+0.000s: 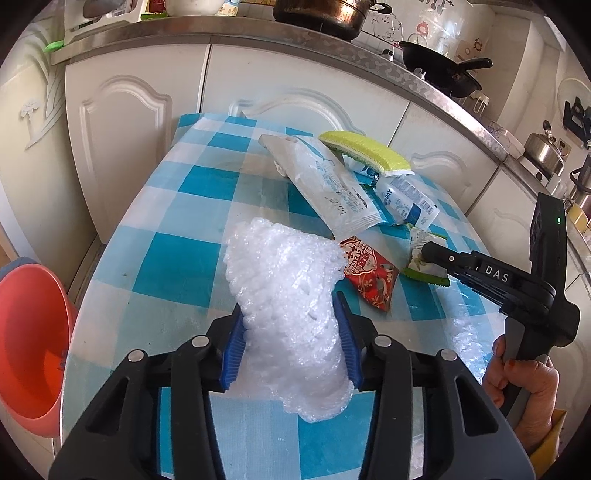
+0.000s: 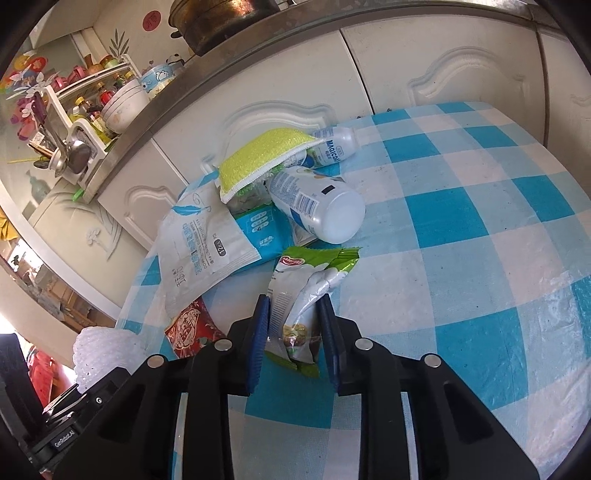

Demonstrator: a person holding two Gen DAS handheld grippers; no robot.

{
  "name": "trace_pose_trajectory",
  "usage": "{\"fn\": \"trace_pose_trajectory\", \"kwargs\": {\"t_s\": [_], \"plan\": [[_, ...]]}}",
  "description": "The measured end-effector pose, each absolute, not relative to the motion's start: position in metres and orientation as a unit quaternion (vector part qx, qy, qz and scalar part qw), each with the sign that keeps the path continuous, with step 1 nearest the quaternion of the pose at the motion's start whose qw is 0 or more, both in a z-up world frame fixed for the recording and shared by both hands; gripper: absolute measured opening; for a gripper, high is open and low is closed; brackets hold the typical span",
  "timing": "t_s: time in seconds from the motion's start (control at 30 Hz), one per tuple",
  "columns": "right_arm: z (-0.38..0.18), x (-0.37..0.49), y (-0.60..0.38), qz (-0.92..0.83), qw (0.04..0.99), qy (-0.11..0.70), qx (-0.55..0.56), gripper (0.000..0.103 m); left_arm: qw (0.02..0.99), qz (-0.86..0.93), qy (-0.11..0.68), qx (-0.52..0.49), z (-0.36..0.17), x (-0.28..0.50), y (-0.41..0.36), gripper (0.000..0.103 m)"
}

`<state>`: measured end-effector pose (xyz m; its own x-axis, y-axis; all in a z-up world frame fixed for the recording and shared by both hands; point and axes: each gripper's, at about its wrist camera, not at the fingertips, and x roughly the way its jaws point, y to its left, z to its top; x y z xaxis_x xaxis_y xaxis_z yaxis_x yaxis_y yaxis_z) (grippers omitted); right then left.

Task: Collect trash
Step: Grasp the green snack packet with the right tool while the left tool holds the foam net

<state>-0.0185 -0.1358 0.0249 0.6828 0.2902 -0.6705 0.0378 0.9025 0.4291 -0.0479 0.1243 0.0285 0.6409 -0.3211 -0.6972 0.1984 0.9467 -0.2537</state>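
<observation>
My left gripper point(image 1: 290, 306) is shut on a wad of white bubble wrap point(image 1: 288, 295) held above the checked table point(image 1: 177, 206). My right gripper point(image 2: 293, 306) is closed around a green and white snack wrapper point(image 2: 306, 291), which also shows in the left wrist view point(image 1: 424, 264). A red wrapper point(image 1: 369, 273) lies between the two. Behind it lie a white wipes packet point(image 1: 328, 184), a plastic bottle point(image 2: 317, 206) on its side, a second bottle point(image 2: 332, 146) and a yellow sponge point(image 2: 258, 155).
An orange-red basin point(image 1: 29, 343) sits below the table's left edge. White cabinet doors point(image 1: 122, 122) and a counter with pots point(image 1: 321, 14) stand right behind the table. A clear plastic film point(image 2: 546, 306) lies on the table's right part.
</observation>
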Motion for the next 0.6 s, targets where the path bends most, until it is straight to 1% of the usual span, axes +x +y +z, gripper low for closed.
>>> {"fn": "trace_pose_trajectory", "kwargs": {"t_s": [0.2,0.23,0.6], "plan": [[0.034,-0.031,-0.139,0.068,0.898,0.380,0.212,0.027,0.904,-0.152,0.391,-0.083,0.033,-0.054,0.128,0.045],[0.036,-0.033,-0.139,0.068,0.899,0.377,0.213,0.026,0.904,-0.153,0.390,-0.085,0.033,-0.054,0.129,0.045],[0.060,-0.053,-0.134,0.066,0.913,0.346,0.208,0.025,0.910,-0.158,0.371,-0.098,0.045,-0.065,0.146,0.045]]}}
